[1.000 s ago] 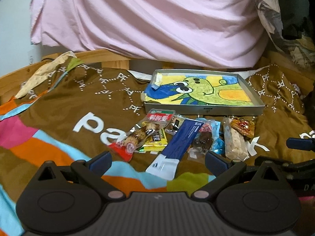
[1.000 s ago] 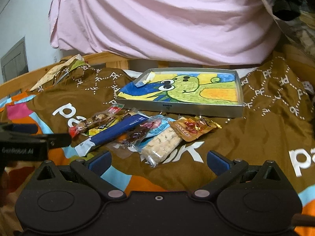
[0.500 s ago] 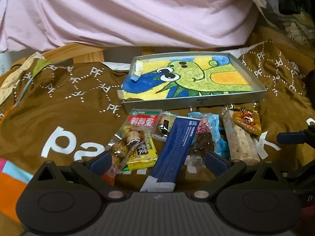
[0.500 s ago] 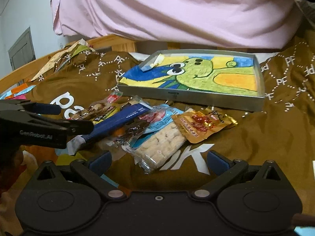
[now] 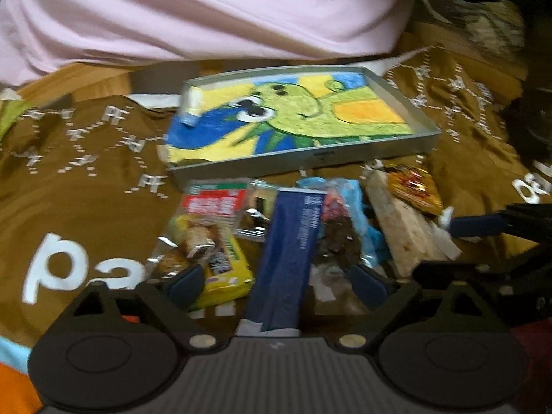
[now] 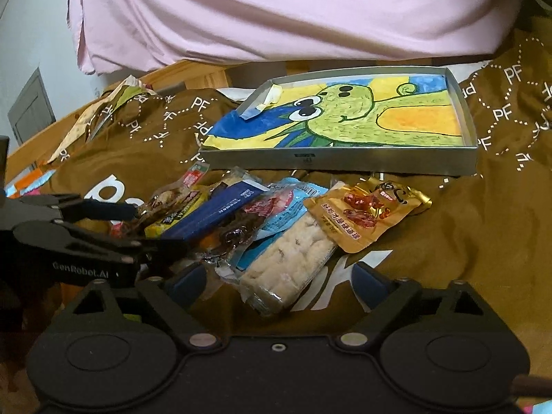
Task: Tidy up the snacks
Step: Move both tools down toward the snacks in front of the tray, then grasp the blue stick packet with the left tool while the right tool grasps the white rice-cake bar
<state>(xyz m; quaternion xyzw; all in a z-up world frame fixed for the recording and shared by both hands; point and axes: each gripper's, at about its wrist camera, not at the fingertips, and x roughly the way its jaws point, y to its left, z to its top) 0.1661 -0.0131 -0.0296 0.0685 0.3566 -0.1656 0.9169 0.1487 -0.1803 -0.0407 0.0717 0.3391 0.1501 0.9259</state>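
The left wrist view is blurred, so packet lettering cannot be read. Low in that frame, the left tool (image 5: 276,281) stands wide, its jaws having just been closing, holding nothing; the long dark blue snack packet (image 5: 288,258) lies between its fingers, its lower end hidden behind the tool body. Left of it lies a yellow snack bar (image 5: 229,269). In the right wrist view, the right tool (image 6: 276,283) is likewise wide and empty, jaws just closing, over a clear packet of pale puffed squares (image 6: 289,262). Right of that lies a gold foil pouch (image 6: 367,212). Above, mid-frame, sits a shallow grey metal tray with a green cartoon drawing (image 6: 331,164) on the brown bedspread (image 6: 483,234).
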